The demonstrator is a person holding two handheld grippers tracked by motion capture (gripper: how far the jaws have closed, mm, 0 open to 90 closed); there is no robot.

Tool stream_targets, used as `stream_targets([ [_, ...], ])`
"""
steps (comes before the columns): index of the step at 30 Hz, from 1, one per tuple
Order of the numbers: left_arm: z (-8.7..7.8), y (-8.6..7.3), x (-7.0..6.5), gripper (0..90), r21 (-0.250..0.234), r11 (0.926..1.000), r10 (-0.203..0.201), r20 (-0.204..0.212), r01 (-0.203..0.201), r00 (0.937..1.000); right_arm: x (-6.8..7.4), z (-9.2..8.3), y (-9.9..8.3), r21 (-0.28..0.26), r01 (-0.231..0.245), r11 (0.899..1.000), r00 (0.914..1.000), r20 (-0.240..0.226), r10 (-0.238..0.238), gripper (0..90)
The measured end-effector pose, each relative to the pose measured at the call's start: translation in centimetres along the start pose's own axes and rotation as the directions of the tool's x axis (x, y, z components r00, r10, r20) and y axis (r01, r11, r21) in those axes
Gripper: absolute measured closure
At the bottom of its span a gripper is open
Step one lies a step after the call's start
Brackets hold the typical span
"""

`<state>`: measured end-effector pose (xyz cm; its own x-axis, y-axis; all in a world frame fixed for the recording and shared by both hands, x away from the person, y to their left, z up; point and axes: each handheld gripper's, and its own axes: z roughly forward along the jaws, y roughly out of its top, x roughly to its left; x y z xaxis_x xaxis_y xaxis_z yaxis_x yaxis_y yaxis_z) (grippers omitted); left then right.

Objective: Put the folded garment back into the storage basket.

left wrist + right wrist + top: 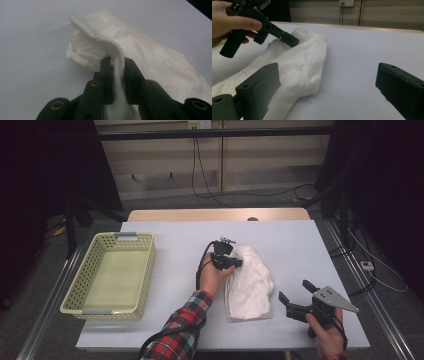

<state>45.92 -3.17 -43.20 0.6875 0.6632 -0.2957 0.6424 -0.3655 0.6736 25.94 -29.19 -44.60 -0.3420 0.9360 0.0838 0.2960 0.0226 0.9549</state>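
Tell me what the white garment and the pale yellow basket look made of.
Crumpled white garment: soft woven or knit cloth, matte; it folds, wrinkles and shows a stitched hem. Pale yellow rectangular basket: likely moulded plastic, with perforated lattice walls and a slight sheen.

- Your left gripper point(239, 263) is black, with brass-coloured rivets on its jaws in the left gripper view.
- The cloth point(250, 282) it pinches is plain white with faint stitched seams.
- Your right gripper point(293, 295) is black too, topped by a grey plate.
- Your left sleeve point(175, 335) is red plaid with dark and white lines.
- The basket point(145, 270) is pale yellow-green, its handles probably grey.
- The table point(300, 245) is light grey-white, edged in tan wood.
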Motion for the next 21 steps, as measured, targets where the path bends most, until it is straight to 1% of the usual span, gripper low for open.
stream_targets([
  [1,0.0,0.0,0.0,79.8,0.000,1.0000,0.000,0.000,0.000,1.0000,0.0,0.0,0.0,0.000,0.000,1.000,1.0000,0.000,0.000,5.4],
  [3,-0.7,0.5,0.1,80.2,0.001,0.9999,-0.013,0.005,0.013,0.9999,0.0,0.0,0.0,0.001,-0.003,1.000,1.0000,-0.001,0.003,5.4],
  [4,-1.1,0.8,0.1,80.3,0.007,0.9998,-0.019,0.014,0.019,0.9997,0.0,0.0,0.0,0.001,-0.003,1.000,1.0000,-0.003,0.003,5.4],
  [5,-1.8,1.3,0.0,80.4,0.014,0.9996,-0.023,0.019,0.023,0.9995,0.1,0.1,0.0,0.001,-0.003,1.000,1.0000,-0.004,0.003,5.5],
  [6,-1.8,1.3,0.0,80.6,0.014,0.9996,-0.023,0.019,0.023,0.9995,0.1,0.0,0.0,0.001,-0.004,1.000,1.0000,-0.004,0.004,5.4],
  [7,-2.2,1.6,0.0,80.6,0.021,0.9995,-0.025,0.027,0.024,0.9993,0.1,0.0,0.0,0.001,-0.004,1.000,1.0000,-0.004,0.004,5.4],
  [8,-2.5,1.8,-0.1,80.7,0.022,0.9994,-0.027,0.026,0.026,0.9993,0.0,0.0,0.0,0.000,-0.002,1.000,1.0000,-0.003,0.002,5.4],
  [10,-3.3,2.4,-0.1,80.7,0.032,0.9993,-0.018,0.031,0.017,0.9994,0.0,-0.1,0.0,-0.002,-0.003,1.000,1.0000,-0.002,0.003,5.5],
  [13,-4.6,3.2,0.0,80.8,0.045,0.9988,-0.019,0.022,0.018,0.9996,0.0,-0.1,0.1,-0.007,-0.012,1.000,0.9999,0.002,0.012,5.4],
  [15,-5.4,3.7,0.1,80.8,0.074,0.9972,-0.016,0.027,0.014,0.9995,0.0,-0.1,0.1,-0.007,-0.010,1.000,0.9999,0.002,0.010,5.4],
  [17,-6.3,4.2,0.0,80.8,0.084,0.9965,-0.008,0.010,0.007,0.9999,0.0,-0.1,0.1,-0.006,-0.011,1.000,0.9999,0.001,0.011,5.4],
  [21,-7.9,5.1,0.1,80.8,0.110,0.9939,-0.004,-0.002,0.004,1.0000,0.1,-0.1,0.1,-0.008,-0.013,1.000,0.9999,0.001,0.013,5.4],
])
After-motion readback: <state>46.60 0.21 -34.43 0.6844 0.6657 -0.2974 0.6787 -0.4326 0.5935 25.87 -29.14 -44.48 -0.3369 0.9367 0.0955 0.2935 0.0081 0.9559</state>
